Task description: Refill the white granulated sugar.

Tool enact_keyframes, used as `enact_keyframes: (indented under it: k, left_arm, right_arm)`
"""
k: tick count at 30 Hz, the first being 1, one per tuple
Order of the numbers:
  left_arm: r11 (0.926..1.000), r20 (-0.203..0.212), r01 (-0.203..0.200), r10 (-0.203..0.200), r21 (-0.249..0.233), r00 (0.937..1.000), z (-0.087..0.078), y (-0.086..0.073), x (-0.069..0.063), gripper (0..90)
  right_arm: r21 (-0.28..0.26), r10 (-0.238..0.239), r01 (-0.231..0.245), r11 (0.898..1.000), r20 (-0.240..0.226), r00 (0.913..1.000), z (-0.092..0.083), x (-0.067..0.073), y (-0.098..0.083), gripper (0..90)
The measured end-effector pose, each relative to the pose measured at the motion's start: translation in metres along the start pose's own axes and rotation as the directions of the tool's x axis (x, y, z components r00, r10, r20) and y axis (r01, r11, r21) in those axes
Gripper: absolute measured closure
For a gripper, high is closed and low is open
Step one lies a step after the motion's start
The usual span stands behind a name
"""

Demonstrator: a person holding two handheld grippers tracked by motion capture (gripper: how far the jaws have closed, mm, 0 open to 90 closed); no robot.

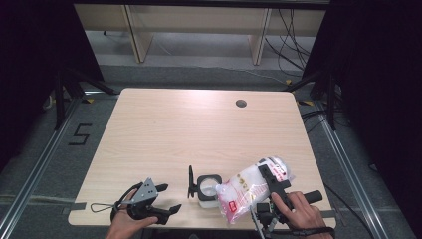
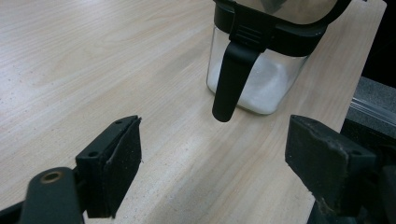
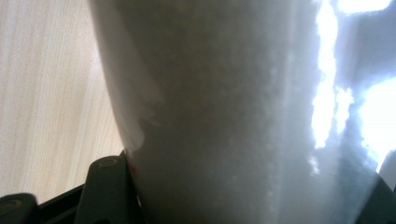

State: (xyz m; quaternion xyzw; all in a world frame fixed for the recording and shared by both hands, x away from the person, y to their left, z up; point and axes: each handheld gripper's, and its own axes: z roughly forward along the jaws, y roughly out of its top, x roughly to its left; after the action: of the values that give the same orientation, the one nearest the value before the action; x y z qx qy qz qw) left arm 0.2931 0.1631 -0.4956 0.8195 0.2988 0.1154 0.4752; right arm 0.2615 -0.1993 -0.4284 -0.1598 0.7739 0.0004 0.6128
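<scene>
Near the counter's [image 1: 164,129] front edge, your right claw [image 1: 272,180] pinches the clear plastic bag of white granules [image 1: 244,191] tilted toward the open-lidded clear square jar [image 1: 208,188] for pouring, while your left claw [image 1: 164,199] waits spread beside it.

From my seat most of the table [image 1: 199,129] lies bare: the far half and the whole left side give me open passage, with the round hole [image 1: 241,103] near the far right corner flush with the surface. What blocks the way sits at the near edge: the clear jar [image 1: 208,188] with its raised lid [image 1: 190,182], and just right of it the white bag [image 1: 249,189], touching the jar. Between my left gripper [image 1: 166,199] and the jar I see bare wood.
</scene>
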Motion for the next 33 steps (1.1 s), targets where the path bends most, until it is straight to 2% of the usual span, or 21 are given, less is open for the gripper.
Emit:
enact_keyframes:
  k: [2, 6, 8, 9, 10, 11, 12, 13, 14, 15, 16, 19, 20, 22, 24, 26, 27, 29, 30, 31, 33]
  left_arm:
    - [1.0000, -0.001, 0.001, -0.001, 0.002, 1.0000, 0.0000, -0.0002, 0.0001, 18.0]
    - [1.0000, -0.003, 0.001, -0.001, 0.002, 1.0000, -0.0003, 0.0000, -0.0008, 18.0]
    - [1.0000, 0.000, -0.002, 0.002, 0.002, 1.0000, -0.0001, -0.0001, 0.0000, 18.0]
    - [1.0000, -0.002, 0.004, -0.004, -0.002, 1.0000, 0.0001, -0.0002, 0.0000, 18.0]
    - [1.0000, -0.001, 0.004, -0.004, -0.001, 1.0000, 0.0002, -0.0001, 0.0000, 18.0]
    - [1.0000, -0.006, 0.006, -0.006, 0.002, 1.0000, 0.0004, 0.0000, -0.0006, 18.0]
    - [0.9999, -0.005, 0.012, -0.012, -0.004, 0.9999, 0.0011, -0.0001, -0.0013, 18.0]
    - [1.0000, -0.006, -0.001, 0.001, 0.007, 1.0000, 0.0004, 0.0000, -0.0005, 18.0]
    - [1.0000, -0.007, 0.003, -0.003, 0.007, 1.0000, 0.0003, -0.0001, -0.0008, 17.9]
    - [1.0000, -0.007, 0.002, -0.002, 0.006, 1.0000, 0.0000, 0.0001, -0.0007, 18.0]
    - [1.0000, 0.001, 0.002, -0.002, 0.002, 1.0000, 0.0003, 0.0000, -0.0003, 17.9]
    - [1.0000, 0.000, 0.002, -0.002, 0.002, 1.0000, 0.0001, -0.0002, 0.0001, 18.0]
    - [1.0000, 0.000, 0.004, -0.004, 0.001, 1.0000, 0.0003, -0.0002, -0.0001, 17.9]
    - [1.0000, -0.003, -0.003, 0.003, 0.005, 1.0000, -0.0001, 0.0000, 0.0000, 18.0]
    - [1.0000, 0.000, -0.002, 0.002, 0.001, 1.0000, -0.0001, -0.0002, 0.0000, 18.0]
    - [1.0000, -0.005, 0.003, -0.003, -0.003, 1.0000, -0.0001, 0.0000, -0.0004, 18.0]
    - [1.0000, -0.003, -0.005, 0.005, 0.002, 1.0000, -0.0004, 0.0002, -0.0002, 18.0]
    - [1.0000, 0.002, 0.001, -0.001, 0.001, 1.0000, -0.0002, -0.0002, -0.0007, 18.0]
    - [1.0000, -0.002, -0.001, 0.001, 0.004, 1.0000, -0.0004, -0.0002, -0.0003, 17.9]
    - [0.9999, -0.004, -0.012, 0.012, 0.001, 0.9999, -0.0005, 0.0003, 0.0003, 17.9]
    - [0.9996, -0.002, -0.029, 0.029, 0.002, 0.9996, -0.0004, 0.0008, 0.0014, 18.0]
  right_arm:
    - [-0.014, 0.013, -0.013, 1.000, 0.013, 0.9998, 0.0003, 0.0007, -0.0004, 41.1]
    - [-0.008, 0.015, -0.015, 1.000, 0.006, 0.9999, 0.0001, 0.0014, -0.0001, 41.1]
    - [0.017, 0.008, -0.007, 1.000, -0.022, 0.9997, -0.0021, -0.0009, 0.0001, 41.1]
    - [0.020, 0.009, -0.008, 1.000, -0.019, 0.9998, -0.0021, -0.0012, 0.0000, 41.2]
    - [-0.004, 0.007, -0.007, 1.000, 0.012, 0.9999, -0.0003, 0.0004, -0.0005, 41.1]
    - [0.007, 0.034, -0.034, 0.999, 0.005, 0.9994, -0.0010, 0.0025, -0.0003, 41.1]
    - [0.008, 0.004, -0.004, 1.000, 0.001, 1.0000, -0.0014, 0.0009, 0.0008, 41.2]
    - [0.024, 0.052, -0.052, 0.998, -0.006, 0.9986, -0.0020, 0.0052, 0.0013, 41.2]
    - [-0.005, -0.032, 0.032, 0.999, 0.022, 0.9993, 0.0007, 0.0018, 0.0030, 41.2]
    - [0.009, -0.014, 0.014, 1.000, 0.017, 0.9998, 0.0004, 0.0048, 0.0043, 41.2]
    - [-0.008, -0.010, 0.010, 1.000, 0.007, 0.9999, 0.0012, 0.0047, 0.0048, 41.2]
    - [-0.009, 0.023, -0.023, 1.000, -0.012, 0.9997, 0.0003, 0.0048, 0.0040, 41.2]
    - [-0.003, 0.026, -0.026, 1.000, 0.000, 0.9997, 0.0008, 0.0067, 0.0045, 41.2]
    - [-0.005, -0.010, 0.010, 1.000, -0.006, 0.9999, 0.0014, 0.0050, 0.0047, 41.2]
    - [0.003, 0.007, -0.007, 1.000, -0.025, 0.9997, 0.0010, 0.0063, 0.0036, 41.2]
    - [0.023, 0.023, -0.023, 0.999, -0.018, 0.9996, 0.0003, 0.0074, 0.0042, 41.3]
    - [-0.002, -0.014, 0.014, 1.000, 0.008, 0.9999, 0.0020, 0.0057, 0.0042, 41.3]
    - [-0.002, -0.029, 0.029, 1.000, 0.011, 0.9995, 0.0024, 0.0050, 0.0045, 41.3]
    - [0.033, 0.051, -0.050, 0.998, -0.021, 0.9985, 0.0000, 0.0086, 0.0037, 41.3]
    - [0.003, 0.008, -0.008, 1.000, -0.010, 0.9999, 0.0016, 0.0051, 0.0032, 41.4]
    - [-0.010, 0.002, -0.002, 1.000, 0.002, 1.0000, 0.0018, 0.0046, 0.0021, 41.4]
